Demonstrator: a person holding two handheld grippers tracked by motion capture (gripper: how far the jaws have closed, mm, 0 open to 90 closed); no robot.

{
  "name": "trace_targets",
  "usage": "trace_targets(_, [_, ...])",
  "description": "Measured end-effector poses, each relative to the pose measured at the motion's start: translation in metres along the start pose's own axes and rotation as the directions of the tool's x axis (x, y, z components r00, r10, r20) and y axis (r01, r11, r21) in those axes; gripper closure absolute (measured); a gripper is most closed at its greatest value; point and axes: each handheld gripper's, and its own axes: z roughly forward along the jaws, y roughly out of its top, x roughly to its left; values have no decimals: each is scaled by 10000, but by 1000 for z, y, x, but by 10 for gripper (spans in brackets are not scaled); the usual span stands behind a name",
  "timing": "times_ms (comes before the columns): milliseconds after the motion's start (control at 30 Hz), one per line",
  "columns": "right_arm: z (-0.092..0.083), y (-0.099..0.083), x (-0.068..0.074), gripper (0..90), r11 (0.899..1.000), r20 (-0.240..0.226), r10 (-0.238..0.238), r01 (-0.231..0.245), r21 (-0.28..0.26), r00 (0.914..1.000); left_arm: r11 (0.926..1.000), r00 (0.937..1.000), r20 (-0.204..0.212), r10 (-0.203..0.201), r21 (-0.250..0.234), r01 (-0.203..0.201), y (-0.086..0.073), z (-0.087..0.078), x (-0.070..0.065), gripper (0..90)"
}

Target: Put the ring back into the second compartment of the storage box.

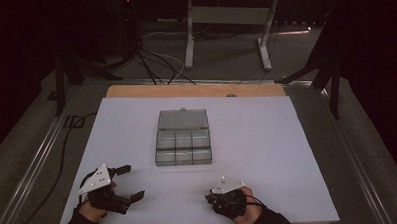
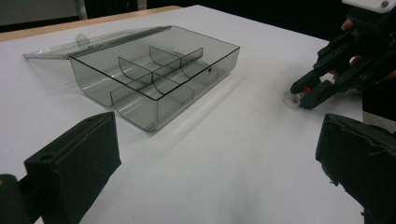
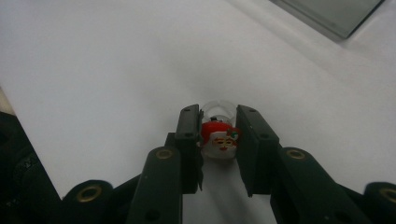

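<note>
Right gripper [image 3: 218,140] sits at the near edge of the white table [image 1: 288,154], jaws drawn in on a small Santa-face charm [image 3: 219,140] with a clear dome at its back; pads press both sides of it. The charm rests on the table surface, not lifted. Left gripper [image 1: 129,183] hovers at the near left, jaws wide apart, nothing between them.

Open clear compartment box [image 1: 183,145] lies at table centre, lid folded away to the far side, six empty cells. Its long axis runs left to right.

Key relation: from the right gripper the box lies ahead and slightly to its left. My reading: the right hand carries forward; the near row of cells comes first.
</note>
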Motion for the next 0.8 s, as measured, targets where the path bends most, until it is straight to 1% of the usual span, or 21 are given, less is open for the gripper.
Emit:
trace_targets(200, [-3, 1, 0, 718, 10000, -22, 29, -29, -39, 10000, 10000, 10000, -30, -7, 24, 7, 0, 0, 0, 2])
trace_targets(400, [-12, 7, -4, 720, 9988, -115, 309, -313, -383, 9995, 10000, 10000, -26, -29, -1, 29, 0, 0, 0, 2])
trace_targets(533, [-15, 9, -5, 720, 9981, -182, 391, -399, -467, 9991, 10000, 10000, -23, 43, 34, -43, 0, 0, 0, 2])
trace_targets(667, [-16, 13, -4, 720, 9977, -314, 436, -451, -511, 9986, 10000, 10000, -1, 38, 10, -38, 0, 0, -1, 2])
trace_targets(800, [-16, 15, -5, 720, 9973, -332, 478, -496, -541, 9983, 10000, 10000, -28, 3, -25, -3, 0, 0, -1, 2])
